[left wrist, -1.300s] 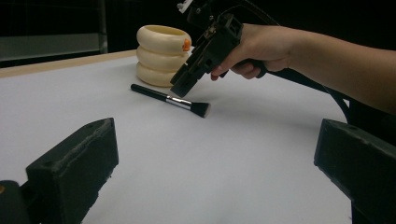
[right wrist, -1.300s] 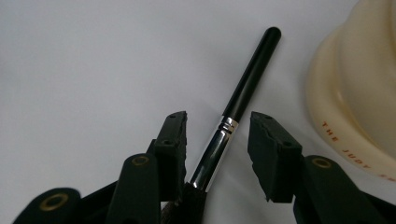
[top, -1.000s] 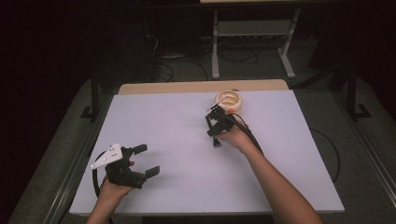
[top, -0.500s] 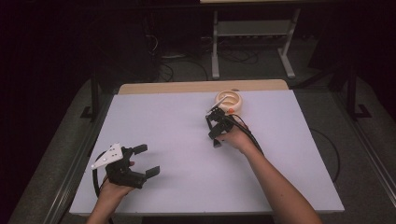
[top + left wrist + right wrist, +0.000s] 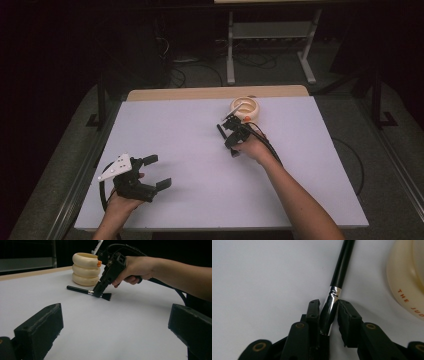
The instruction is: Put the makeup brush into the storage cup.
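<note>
The right gripper (image 5: 98, 293) points down at a black-handled makeup brush (image 5: 87, 292) that lies flat on the white bench (image 5: 165, 135), just in front of a cream holder (image 5: 245, 108) shaped like three stacked rings. In the right gripper view its fingers (image 5: 313, 312) have just been closing and now pinch the brush's silver ferrule (image 5: 331, 305) from both sides, the black handle (image 5: 342, 263) running away from them toward the far edge of the picture and the holder's wall (image 5: 404, 282) just beside it. The left gripper view shows the bristle end (image 5: 107, 296) poking out past the fingers and touching the bench, so the brush has been gripped but not lifted. The holder already carries something pale and slender (image 5: 239, 107) leaning inside it and an orange bit (image 5: 247, 118) at its rim; what these are is too small to tell. The left gripper (image 5: 154, 172) rests near the front left of the bench, well apart from the brush, its fingers (image 5: 40, 327) spread wide with nothing between them. As I judge it, the job is to stand the brush in the holder: the grasp is made, while raising the brush, tipping it upright, carrying it over the opening and letting go are all left to do.
</note>
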{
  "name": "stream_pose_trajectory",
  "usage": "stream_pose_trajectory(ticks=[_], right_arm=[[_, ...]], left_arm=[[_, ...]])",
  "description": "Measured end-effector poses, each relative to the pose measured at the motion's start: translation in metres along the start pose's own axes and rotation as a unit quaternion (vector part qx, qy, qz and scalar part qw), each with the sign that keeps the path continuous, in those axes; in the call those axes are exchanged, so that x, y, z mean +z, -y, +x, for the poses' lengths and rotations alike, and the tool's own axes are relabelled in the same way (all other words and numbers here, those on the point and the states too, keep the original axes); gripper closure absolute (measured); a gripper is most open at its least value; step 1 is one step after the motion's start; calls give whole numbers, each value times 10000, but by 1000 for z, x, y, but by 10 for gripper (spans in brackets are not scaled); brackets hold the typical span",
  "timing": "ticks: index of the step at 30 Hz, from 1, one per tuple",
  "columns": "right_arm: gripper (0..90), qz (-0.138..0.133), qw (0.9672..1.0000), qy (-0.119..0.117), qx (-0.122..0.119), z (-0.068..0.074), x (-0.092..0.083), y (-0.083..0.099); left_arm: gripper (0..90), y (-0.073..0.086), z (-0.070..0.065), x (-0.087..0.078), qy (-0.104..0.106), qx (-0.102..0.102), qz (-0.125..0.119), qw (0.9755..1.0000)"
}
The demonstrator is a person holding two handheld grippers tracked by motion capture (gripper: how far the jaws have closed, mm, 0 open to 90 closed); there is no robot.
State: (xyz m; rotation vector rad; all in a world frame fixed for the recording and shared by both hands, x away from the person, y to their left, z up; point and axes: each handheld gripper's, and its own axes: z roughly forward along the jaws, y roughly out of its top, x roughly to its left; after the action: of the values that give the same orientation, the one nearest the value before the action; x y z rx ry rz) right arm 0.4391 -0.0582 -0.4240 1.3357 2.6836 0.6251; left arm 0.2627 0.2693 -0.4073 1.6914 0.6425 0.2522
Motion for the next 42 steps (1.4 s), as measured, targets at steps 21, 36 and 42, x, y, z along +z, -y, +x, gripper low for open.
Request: stream_pose_trajectory(ticks=[21,36,42], right_arm=[[766,5,9998,166,-66,2,0,0],[767,-254,9995,-27,-209,-8,-21,8],[767,-368,9981,-102,-478,-8,-35,18]], left_arm=[[0,0,-1,1,-2,-48,-2,10000],[0,0,0,0,-13,-6,7,10000],[0,0,0,1,-20,7,1,10000]])
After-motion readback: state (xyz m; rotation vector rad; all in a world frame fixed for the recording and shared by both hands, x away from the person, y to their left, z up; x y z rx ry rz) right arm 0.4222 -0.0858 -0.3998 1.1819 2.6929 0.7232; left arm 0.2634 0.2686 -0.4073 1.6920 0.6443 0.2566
